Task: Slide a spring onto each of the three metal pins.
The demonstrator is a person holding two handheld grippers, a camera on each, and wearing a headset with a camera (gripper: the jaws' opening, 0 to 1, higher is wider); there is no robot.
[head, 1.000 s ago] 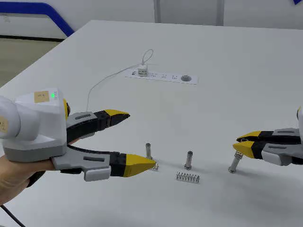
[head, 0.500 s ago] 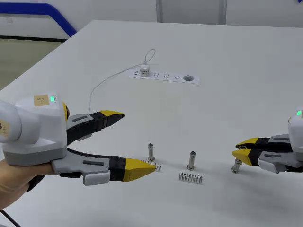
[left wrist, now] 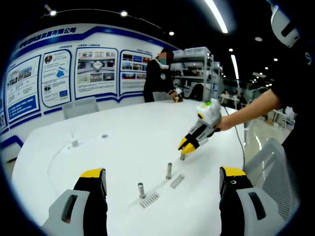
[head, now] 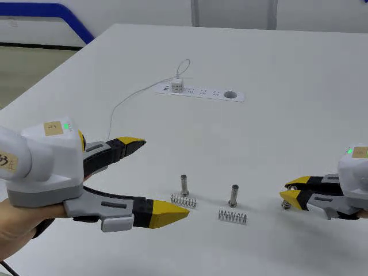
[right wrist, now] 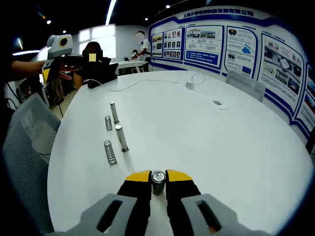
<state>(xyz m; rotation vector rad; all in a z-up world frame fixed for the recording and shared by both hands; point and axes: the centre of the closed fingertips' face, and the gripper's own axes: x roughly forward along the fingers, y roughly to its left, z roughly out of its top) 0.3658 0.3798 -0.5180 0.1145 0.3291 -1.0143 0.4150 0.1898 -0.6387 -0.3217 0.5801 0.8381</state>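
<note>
Now my right tongs (head: 290, 192), clamped on a spring-wrapped pin (right wrist: 158, 182), have lowered it to the tabletop (head: 276, 103), while my left tongs (head: 163, 176) gape wide near two loose springs (head: 232, 216), both yet to be fitted.

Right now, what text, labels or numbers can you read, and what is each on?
Nothing reads for certain.
Tan sticker on the left gripper: too small to read.
Second sticker at its rear: perhaps "3", cut off and unsure.
Pale sticker on the right gripper: blurred.
Blue wall banner: Chinese characters, too blurred.
Wall posters: too small.
</note>
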